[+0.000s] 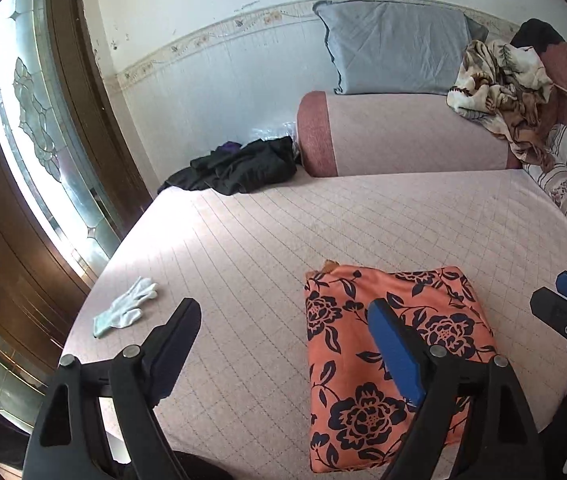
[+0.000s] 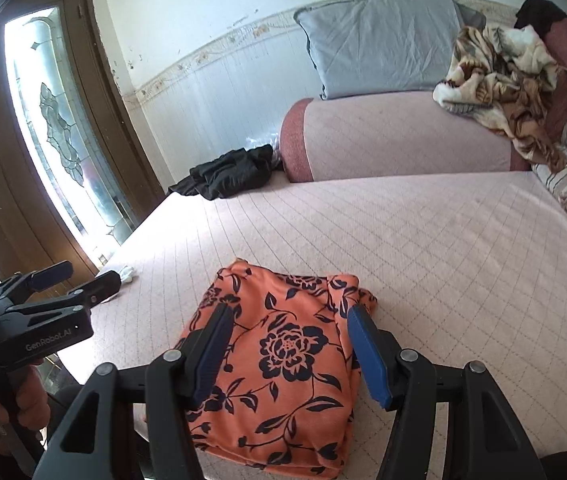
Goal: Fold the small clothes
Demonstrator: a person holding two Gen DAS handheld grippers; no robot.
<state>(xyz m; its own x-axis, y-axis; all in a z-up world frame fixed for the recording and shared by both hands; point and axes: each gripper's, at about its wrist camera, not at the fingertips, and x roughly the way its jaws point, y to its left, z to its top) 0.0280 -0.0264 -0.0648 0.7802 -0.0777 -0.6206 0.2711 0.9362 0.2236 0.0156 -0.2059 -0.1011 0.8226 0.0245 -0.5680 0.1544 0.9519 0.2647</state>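
Item: orange floral garment (image 2: pixel 283 364). Folded into a compact, roughly rectangular packet; lies flat on pink quilted mattress (image 1: pixel 363 220), below and between right gripper (image 2: pixel 287 352) fingers, untouched by either pad. Beneath and just right of left gripper (image 1: pixel 287 336) right finger. Thin, soft knit by appearance; salmon-orange ground, dark navy rose-and-leaf print. Edges mostly squared; small loose flap bunched at far right corner, beyond right finger tip.

Grippers: left spread wide, nothing between fingers, bare mattress below. Right parted, nothing clamped, blue pads (image 2: pixel 367 352) clear of cloth. Both lifted above the packet.

Progress, judged: this piece appears done, folded and released. Bunched corner perhaps worth a tidy. Remaining: dark heap of clothes (image 1: pixel 239 166), crumpled, unfolded, far ahead of left fingers, against the bolster end; likely next in line.

Other entries:
- white glove (image 1: pixel 123 308), limp, flat, just left of left gripper left finger.
- bolster cushion (image 1: pixel 403 136), cylindrical, pink quilted with darker woven end, far ahead of fingers.
- grey-blue pillow (image 1: pixel 395 48), upright against wall, behind bolster.
- brown patterned blanket (image 1: pixel 503 84), plush, rumpled, far right.
- wooden door with leaded glass (image 1: pixel 35 120), far left.
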